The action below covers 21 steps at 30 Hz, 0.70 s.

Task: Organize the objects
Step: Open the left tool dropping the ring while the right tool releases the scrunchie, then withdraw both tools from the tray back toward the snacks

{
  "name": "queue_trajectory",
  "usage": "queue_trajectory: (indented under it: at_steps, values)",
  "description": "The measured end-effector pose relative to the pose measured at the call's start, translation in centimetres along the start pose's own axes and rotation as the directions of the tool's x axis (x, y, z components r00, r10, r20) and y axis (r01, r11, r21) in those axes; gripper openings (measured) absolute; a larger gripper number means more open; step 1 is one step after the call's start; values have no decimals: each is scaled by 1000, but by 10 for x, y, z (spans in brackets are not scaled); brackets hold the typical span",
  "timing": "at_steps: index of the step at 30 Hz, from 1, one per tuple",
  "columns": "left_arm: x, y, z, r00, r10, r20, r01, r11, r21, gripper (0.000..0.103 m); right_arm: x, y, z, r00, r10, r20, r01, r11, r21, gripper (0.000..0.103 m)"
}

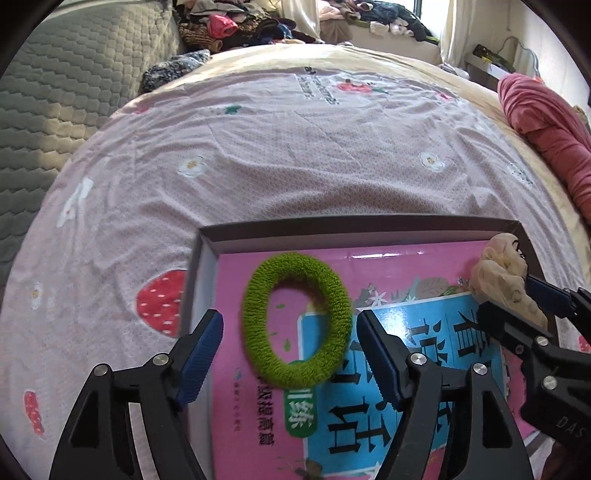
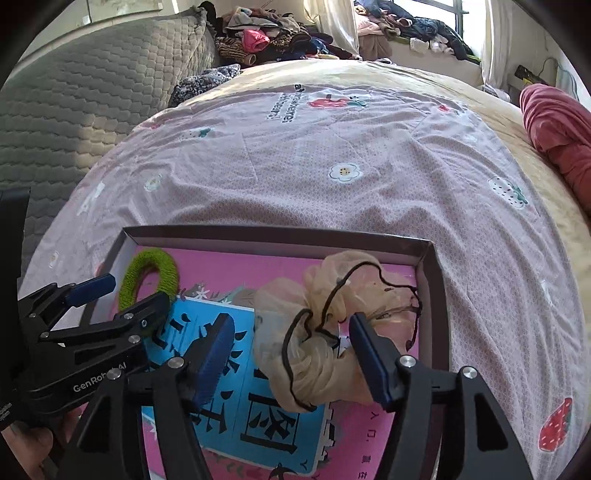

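Note:
A shallow grey box lies on the bed and holds a pink and blue book. A green fuzzy hair ring lies on the book. My left gripper is open with its fingers on either side of the ring. A beige scrunchie with a thin black hair tie lies on the book at the box's right end. My right gripper is open around the scrunchie. The green ring and left gripper show at left in the right wrist view.
The box sits on a pink strawberry-print sheet over a cream bed. A grey quilted headboard is at left, a red blanket at right, and piles of clothes lie beyond the bed.

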<state>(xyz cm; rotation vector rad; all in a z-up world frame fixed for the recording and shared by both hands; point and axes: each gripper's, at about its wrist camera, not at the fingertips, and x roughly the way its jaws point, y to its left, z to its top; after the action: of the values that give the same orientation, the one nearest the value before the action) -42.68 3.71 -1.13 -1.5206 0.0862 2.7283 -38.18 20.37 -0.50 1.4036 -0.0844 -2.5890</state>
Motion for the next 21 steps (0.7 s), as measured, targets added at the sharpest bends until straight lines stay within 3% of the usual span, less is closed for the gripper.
queue_trajectory:
  at_steps: [7, 11, 21]
  values:
    - [-23, 12, -2, 1000, 1, 7, 0, 999, -34, 77, -27, -3, 0, 998, 50, 29, -51, 998, 27, 72]
    - [-44, 15, -10, 1000, 1, 21, 0, 999, -32, 77, -51, 0, -2, 998, 31, 59, -32, 999, 11, 75]
    - [-127, 20, -53, 996, -45, 81, 48, 999, -27, 85, -147, 27, -39, 976, 134, 171, -131, 991, -28, 97]
